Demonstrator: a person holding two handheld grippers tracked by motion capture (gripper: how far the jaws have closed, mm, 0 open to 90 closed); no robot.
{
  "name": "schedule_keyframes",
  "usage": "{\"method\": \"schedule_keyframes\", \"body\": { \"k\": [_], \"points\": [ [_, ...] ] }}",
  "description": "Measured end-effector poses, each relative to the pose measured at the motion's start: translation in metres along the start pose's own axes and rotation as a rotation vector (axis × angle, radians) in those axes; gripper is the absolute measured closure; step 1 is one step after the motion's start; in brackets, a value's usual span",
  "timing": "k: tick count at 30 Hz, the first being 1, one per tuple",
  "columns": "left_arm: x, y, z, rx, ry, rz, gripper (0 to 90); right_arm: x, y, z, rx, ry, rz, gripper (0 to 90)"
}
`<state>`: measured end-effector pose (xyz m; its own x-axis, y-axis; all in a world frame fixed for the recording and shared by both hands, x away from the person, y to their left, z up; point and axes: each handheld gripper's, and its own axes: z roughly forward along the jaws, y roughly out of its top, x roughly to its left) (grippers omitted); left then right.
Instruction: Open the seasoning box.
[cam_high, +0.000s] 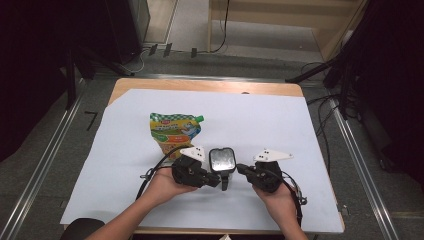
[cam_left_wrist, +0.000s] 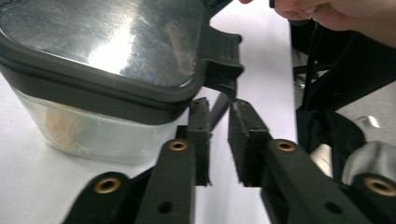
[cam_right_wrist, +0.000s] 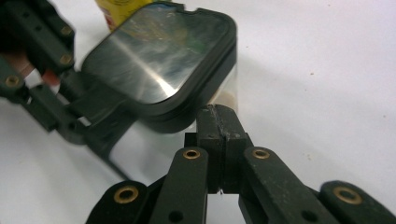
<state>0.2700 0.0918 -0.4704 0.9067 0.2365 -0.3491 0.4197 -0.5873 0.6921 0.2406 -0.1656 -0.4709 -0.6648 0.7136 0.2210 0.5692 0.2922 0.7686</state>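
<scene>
left fingers (cam_left_wrist: 217, 140) slightly apart at jar (cam_high: 221, 160) latch, perhaps touching; right fingers (cam_right_wrist: 219, 140) together.

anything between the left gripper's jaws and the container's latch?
Nothing. In the left gripper view the left gripper stands slightly open just below the latch of the lidded container, with bare white sheet behind.

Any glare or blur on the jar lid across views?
High view: lid reads as a bright patch, surroundings dark. Left gripper view: white glare streak on the lid, the hand beyond is soft. Right gripper view: lid mirrors the pouch, near jaws slightly soft.
</scene>
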Motion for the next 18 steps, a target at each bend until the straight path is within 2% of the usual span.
{"method": "schedule_keyframes", "body": {
  "k": [1, 4, 8, 11, 14, 18],
  "points": [
    [0.000, 0.000, -0.002, 0.004, -0.011, 0.000, 75.1, 0.002, -0.001, -0.003, 0.000, 0.000, -0.001, 90.0],
    [-0.002, -0.001, -0.006, 0.020, -0.002, 0.020, 69.1, 0.008, -0.002, -0.009, -0.004, 0.009, 0.002, 90.0],
    [-0.002, -0.002, -0.012, 0.013, -0.006, 0.028, 63.4, 0.017, -0.007, -0.015, -0.002, 0.030, -0.002, 90.0],
    [-0.001, -0.003, -0.018, 0.010, 0.007, 0.033, 61.1, 0.025, -0.010, -0.017, 0.002, 0.047, -0.009, 90.0],
    [0.001, -0.004, -0.022, -0.002, 0.013, 0.020, 60.3, 0.034, -0.010, -0.016, 0.011, 0.064, -0.018, 90.0],
    [0.004, -0.005, -0.027, -0.010, 0.023, 0.017, 58.8, 0.043, -0.009, -0.011, 0.025, 0.077, -0.048, 90.0]
  ]
}}
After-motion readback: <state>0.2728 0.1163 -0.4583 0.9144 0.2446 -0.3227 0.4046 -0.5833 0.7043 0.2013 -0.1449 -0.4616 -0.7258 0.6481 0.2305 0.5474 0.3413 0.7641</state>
